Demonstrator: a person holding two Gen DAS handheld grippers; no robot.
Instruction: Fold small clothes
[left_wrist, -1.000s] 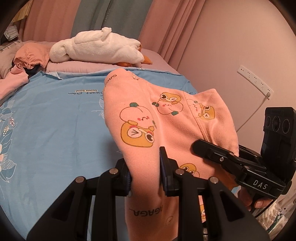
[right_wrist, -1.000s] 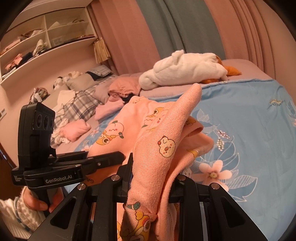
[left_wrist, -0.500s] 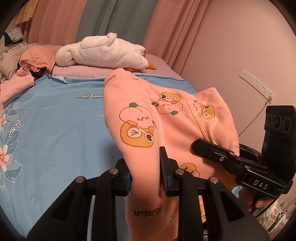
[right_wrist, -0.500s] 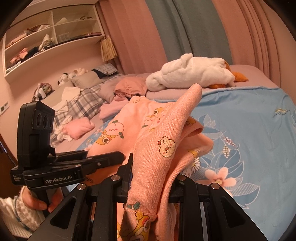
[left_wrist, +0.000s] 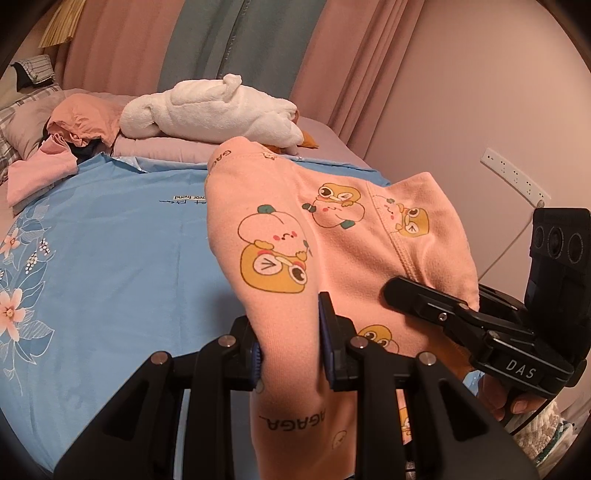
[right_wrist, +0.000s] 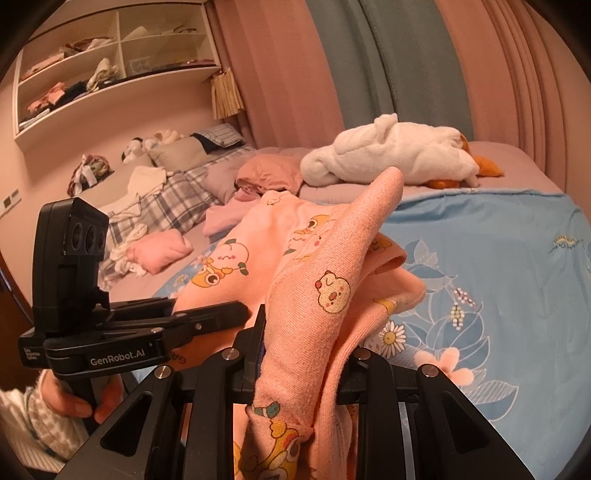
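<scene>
A small peach garment (left_wrist: 332, 236) with cartoon prints hangs in the air above the blue floral bedsheet (left_wrist: 110, 266). My left gripper (left_wrist: 290, 343) is shut on a fold of it. My right gripper (right_wrist: 299, 354) is shut on another part of the same garment (right_wrist: 332, 280), which drapes over its fingers. In the left wrist view the right gripper (left_wrist: 480, 332) shows at the right under the cloth. In the right wrist view the left gripper (right_wrist: 155, 328) shows at the left.
A white plush toy (left_wrist: 214, 110) lies at the far end of the bed. Pink clothes (left_wrist: 40, 173) are piled at the far left. Pillows and loose clothes (right_wrist: 159, 206) lie on the bed's left side under wall shelves (right_wrist: 110, 62). A wall socket strip (left_wrist: 513, 181) is at right.
Both grippers have tilted upward a little with the garment still held; the bed and plush sit lower in both views. The grips have not changed.
</scene>
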